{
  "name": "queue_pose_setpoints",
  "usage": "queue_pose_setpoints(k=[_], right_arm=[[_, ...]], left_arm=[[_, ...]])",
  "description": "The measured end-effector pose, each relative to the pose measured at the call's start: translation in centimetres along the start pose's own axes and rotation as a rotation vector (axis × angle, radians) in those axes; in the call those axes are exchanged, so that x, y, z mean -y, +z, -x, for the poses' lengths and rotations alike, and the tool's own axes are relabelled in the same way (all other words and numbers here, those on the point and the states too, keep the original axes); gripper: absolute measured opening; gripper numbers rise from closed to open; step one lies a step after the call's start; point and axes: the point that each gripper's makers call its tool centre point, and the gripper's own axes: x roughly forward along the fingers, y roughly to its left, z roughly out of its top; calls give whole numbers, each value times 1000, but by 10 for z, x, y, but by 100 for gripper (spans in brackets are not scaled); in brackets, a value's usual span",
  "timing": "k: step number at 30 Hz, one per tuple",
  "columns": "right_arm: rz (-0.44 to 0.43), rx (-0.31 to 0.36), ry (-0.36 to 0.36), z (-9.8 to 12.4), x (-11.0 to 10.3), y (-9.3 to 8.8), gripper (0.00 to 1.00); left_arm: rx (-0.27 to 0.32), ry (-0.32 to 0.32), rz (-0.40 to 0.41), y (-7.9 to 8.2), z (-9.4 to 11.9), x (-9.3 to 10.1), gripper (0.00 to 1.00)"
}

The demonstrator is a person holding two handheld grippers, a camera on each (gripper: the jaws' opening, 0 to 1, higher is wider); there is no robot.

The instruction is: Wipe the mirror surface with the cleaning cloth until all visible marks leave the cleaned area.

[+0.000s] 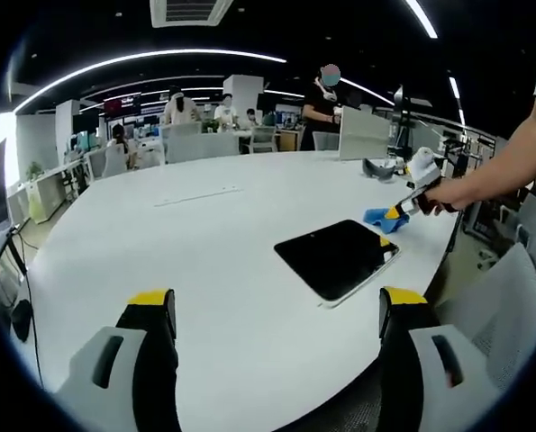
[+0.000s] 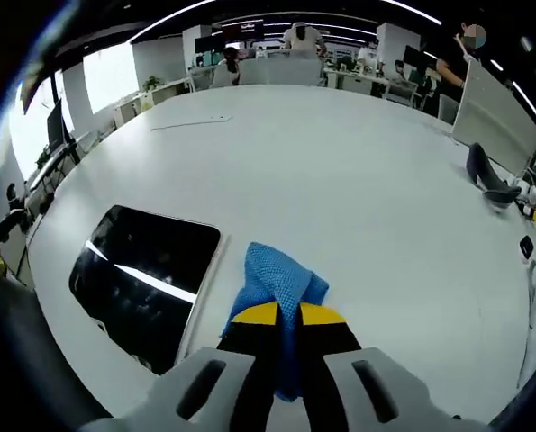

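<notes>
White round office table (image 2: 358,180) holds the dark rectangular mirror (image 2: 146,270); your right gripper (image 2: 290,315) pinches the blue woven cleaning cloth (image 2: 281,279) just beside it (ready to wipe), your left gripper (image 1: 277,306) spread, holding nothing.

One mirror (image 1: 340,258) lay on one white table (image 1: 204,270), with one blue cloth (image 2: 281,290) beside it. Two grippers were there, the left gripper (image 1: 277,310) and the right gripper (image 2: 288,314). At least four people stood or sat far behind.
</notes>
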Motion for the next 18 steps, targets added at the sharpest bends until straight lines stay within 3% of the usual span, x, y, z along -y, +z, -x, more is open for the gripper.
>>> queue_pose_setpoints(k=[10,18], right_arm=[[-107,59,30,17,-9,32,0],[-97,43,64,4,-42,48,0]], left_arm=[[5,-15,-3,1,0,3,94],[-12,-22,-24,-4,-3,6,99]])
